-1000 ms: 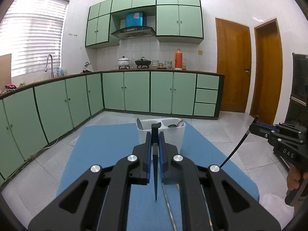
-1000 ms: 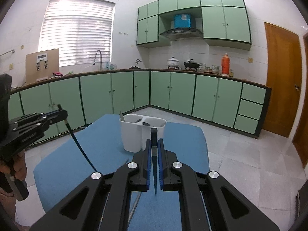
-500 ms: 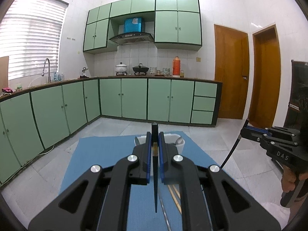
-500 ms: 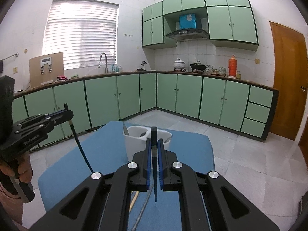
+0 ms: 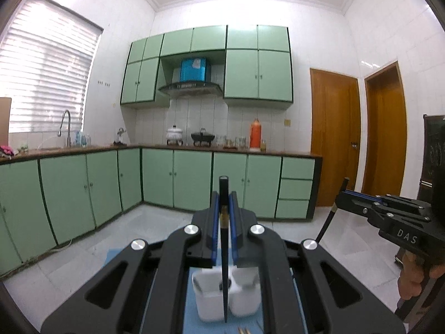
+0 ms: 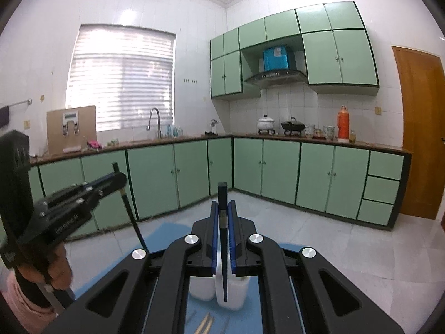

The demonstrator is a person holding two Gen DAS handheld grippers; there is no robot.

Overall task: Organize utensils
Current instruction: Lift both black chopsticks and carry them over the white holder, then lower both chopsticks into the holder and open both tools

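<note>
My left gripper (image 5: pixel 224 208) is shut on a black chopstick (image 5: pixel 224 264), held upright with its thin tip pointing down over the white two-compartment utensil holder (image 5: pixel 211 300). My right gripper (image 6: pixel 223 211) is shut on another black chopstick (image 6: pixel 223 261), tip down over the same holder (image 6: pixel 232 292). The holder stands on a blue mat (image 5: pixel 189 317). Each gripper shows in the other's view: the right one (image 5: pixel 340 201) at the right, the left one (image 6: pixel 118 178) at the left, both above the mat.
Wooden chopsticks (image 6: pixel 204 324) lie on the mat in front of the holder, also showing in the left wrist view (image 5: pixel 242 330). Green kitchen cabinets (image 5: pixel 172 178) and a counter with pots run behind. Wooden doors (image 5: pixel 333 136) stand at the right.
Both grippers have risen and tilted up with their chopsticks. The holder has dropped low in both views and now sits beneath the chopstick tips.
</note>
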